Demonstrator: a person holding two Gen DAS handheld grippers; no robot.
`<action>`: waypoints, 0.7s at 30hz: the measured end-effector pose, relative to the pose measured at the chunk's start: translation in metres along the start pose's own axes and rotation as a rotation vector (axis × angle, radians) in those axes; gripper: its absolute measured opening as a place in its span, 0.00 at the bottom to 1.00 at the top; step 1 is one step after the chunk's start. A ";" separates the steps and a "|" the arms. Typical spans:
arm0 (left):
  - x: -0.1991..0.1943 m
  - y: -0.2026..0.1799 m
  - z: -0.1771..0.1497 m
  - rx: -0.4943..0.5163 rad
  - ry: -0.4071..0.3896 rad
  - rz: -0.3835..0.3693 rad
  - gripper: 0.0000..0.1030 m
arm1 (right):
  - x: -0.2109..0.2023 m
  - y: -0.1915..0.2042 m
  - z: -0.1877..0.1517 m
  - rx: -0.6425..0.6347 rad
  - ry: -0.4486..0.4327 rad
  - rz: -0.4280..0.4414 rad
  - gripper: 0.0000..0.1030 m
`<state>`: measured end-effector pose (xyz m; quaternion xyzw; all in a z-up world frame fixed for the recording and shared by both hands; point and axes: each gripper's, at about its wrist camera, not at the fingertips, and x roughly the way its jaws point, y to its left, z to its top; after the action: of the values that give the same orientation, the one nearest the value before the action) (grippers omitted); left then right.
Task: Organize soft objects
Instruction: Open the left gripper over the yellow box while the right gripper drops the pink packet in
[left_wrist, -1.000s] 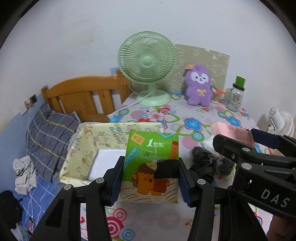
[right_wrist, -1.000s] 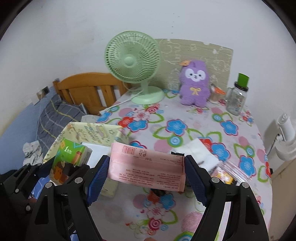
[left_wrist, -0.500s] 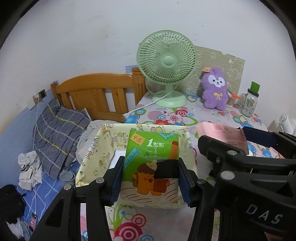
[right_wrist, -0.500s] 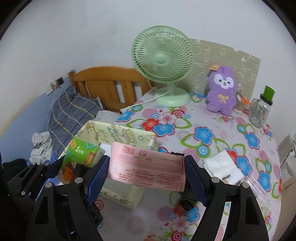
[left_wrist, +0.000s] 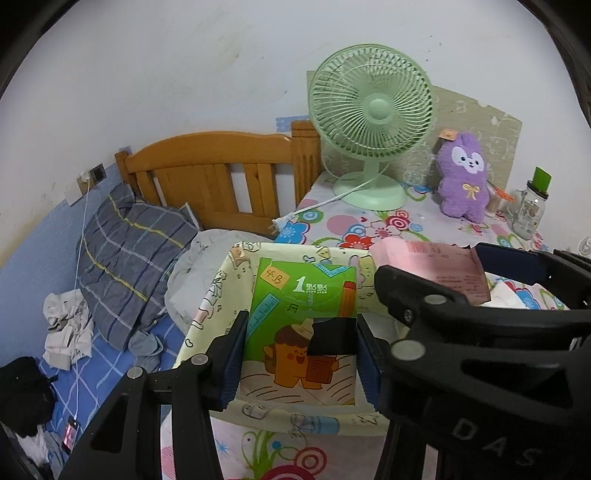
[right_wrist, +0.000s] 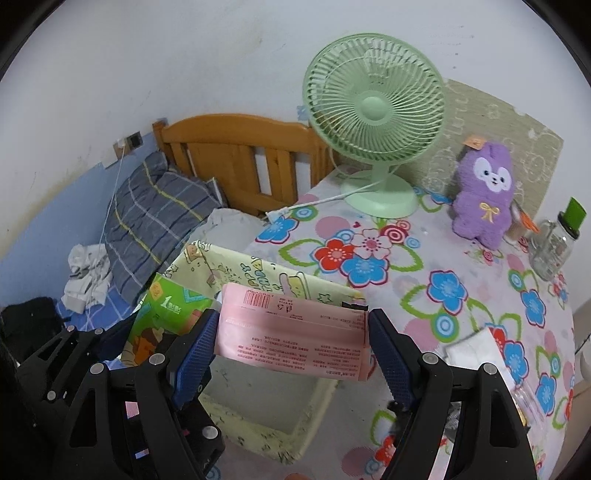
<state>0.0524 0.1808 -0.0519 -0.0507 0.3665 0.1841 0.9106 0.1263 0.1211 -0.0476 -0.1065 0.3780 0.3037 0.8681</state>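
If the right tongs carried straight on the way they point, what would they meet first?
Probably the yellow fabric bin: the pink pack they grip hangs over its open mouth, though depth is hard to judge.

Flowered table (right_wrist: 424, 295) with fan (right_wrist: 373, 110), purple plush (right_wrist: 484, 199), jar (right_wrist: 552, 251), yellow bin (right_wrist: 258, 424).

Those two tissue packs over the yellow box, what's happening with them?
A person holds a gripper in each hand. The left gripper is clamped on the green tissue pack, the right gripper on the pink pack. Both packs hang above the open yellow fabric box at the table's edge, not yet dropped in.
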 end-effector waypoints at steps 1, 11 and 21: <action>0.002 0.002 0.000 -0.004 0.003 0.003 0.54 | 0.002 0.001 0.001 -0.001 0.004 0.003 0.79; 0.017 0.013 0.002 -0.008 0.029 0.028 0.54 | 0.031 0.008 0.003 -0.004 0.050 0.030 0.81; 0.023 0.020 0.005 -0.041 0.025 0.041 0.80 | 0.042 0.007 0.007 -0.018 0.067 0.010 0.86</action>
<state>0.0635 0.2069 -0.0629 -0.0639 0.3751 0.2095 0.9007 0.1486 0.1483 -0.0726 -0.1226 0.4048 0.3078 0.8523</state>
